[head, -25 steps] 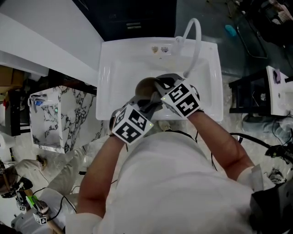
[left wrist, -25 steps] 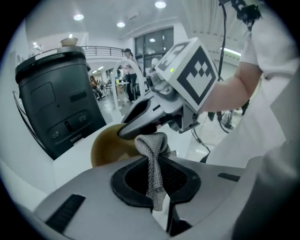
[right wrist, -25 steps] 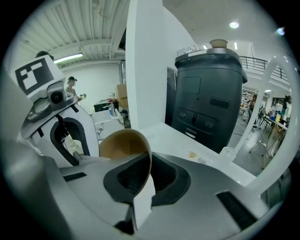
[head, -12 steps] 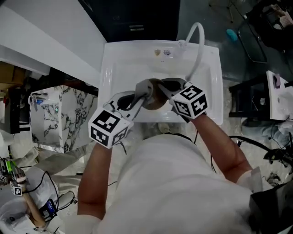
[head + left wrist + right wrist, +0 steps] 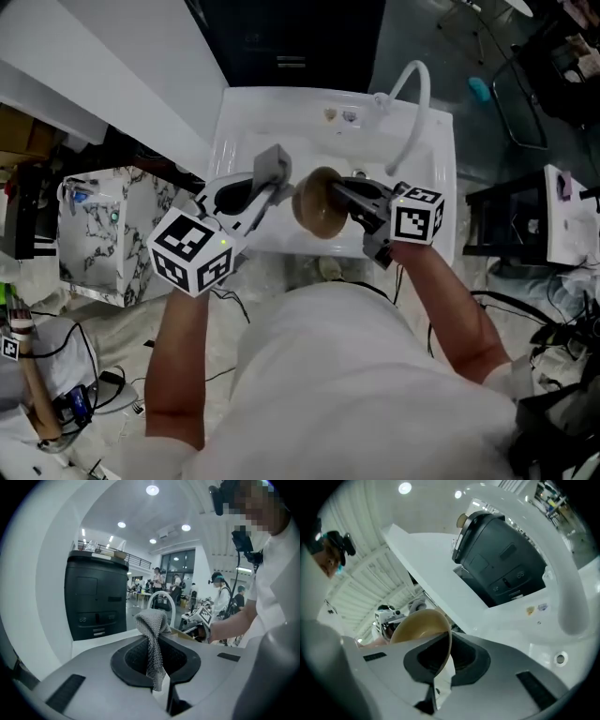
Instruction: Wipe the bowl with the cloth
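Swings the left gripper up and out toward the left edge of the sink, away from the low spot against the bowl that it had a second ago at the near edge. Takes the cloth along, off the bowl. Leaves the right gripper close to its earlier place, only rolled over, with the bowl now raised a little above the middle of the sink's near edge.

Pinches a fold of the cloth between the closed left jaws, with a bunched end standing out past the tips. Clamps the right jaws on the bowl's rim, so that the wall runs edge-on between the pads and the bowl stands on its side in the air, touching nothing but that gripper.

Puts the bowl just to the right of the cloth, level with it and near, yet apart by a narrow gap. Cannot tell which face of the bowl turns toward the cloth.

Probably calls for a short sideways return of the cloth hand to the right, onto the bowl, while the other hand merely holds and turns it.
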`<state>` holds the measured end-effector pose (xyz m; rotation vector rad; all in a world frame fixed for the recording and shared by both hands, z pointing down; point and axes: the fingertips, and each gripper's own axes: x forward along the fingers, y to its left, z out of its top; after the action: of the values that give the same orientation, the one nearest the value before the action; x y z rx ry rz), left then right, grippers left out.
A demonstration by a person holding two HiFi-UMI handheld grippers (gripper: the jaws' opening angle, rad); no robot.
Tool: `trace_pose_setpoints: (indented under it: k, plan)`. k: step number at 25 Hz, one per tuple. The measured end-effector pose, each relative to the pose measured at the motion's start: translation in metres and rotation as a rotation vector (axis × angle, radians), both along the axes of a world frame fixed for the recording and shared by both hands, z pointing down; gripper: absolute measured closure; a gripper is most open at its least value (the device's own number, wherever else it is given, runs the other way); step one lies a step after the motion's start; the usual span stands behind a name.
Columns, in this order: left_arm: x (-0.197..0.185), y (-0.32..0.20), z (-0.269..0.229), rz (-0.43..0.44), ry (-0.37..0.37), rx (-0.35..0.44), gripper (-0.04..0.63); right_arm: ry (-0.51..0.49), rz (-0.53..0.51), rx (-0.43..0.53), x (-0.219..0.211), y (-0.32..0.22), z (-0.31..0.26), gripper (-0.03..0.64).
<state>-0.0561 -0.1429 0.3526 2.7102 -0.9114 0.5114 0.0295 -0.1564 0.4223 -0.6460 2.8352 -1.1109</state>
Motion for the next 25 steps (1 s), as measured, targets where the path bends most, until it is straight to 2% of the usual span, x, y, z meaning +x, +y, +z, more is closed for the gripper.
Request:
trace_pose_setpoints:
  k: [3, 5, 11, 18, 25]
  plan:
    - [0.008, -0.003, -0.003, 0.033, -0.029, 0.025, 0.560, -0.127, -0.053, -0.038, -0.004, 0.007, -0.011, 0.597]
    - [0.014, -0.004, -0.005, 0.053, -0.043, 0.041, 0.560, -0.170, -0.081, -0.047, -0.007, 0.012, -0.016, 0.597]
    - [0.027, 0.006, -0.014, 0.119, -0.067, 0.089, 0.560, -0.154, -0.118, -0.041, -0.014, 0.017, -0.017, 0.597]
    - [0.036, 0.022, -0.018, 0.151, -0.056, 0.101, 0.560, -0.165, -0.070, -0.069, -0.008, 0.010, -0.012, 0.597]
    - [0.041, 0.042, -0.020, 0.194, -0.039, 0.096, 0.560, -0.219, 0.003, -0.126, 0.000, 0.001, -0.009, 0.597]
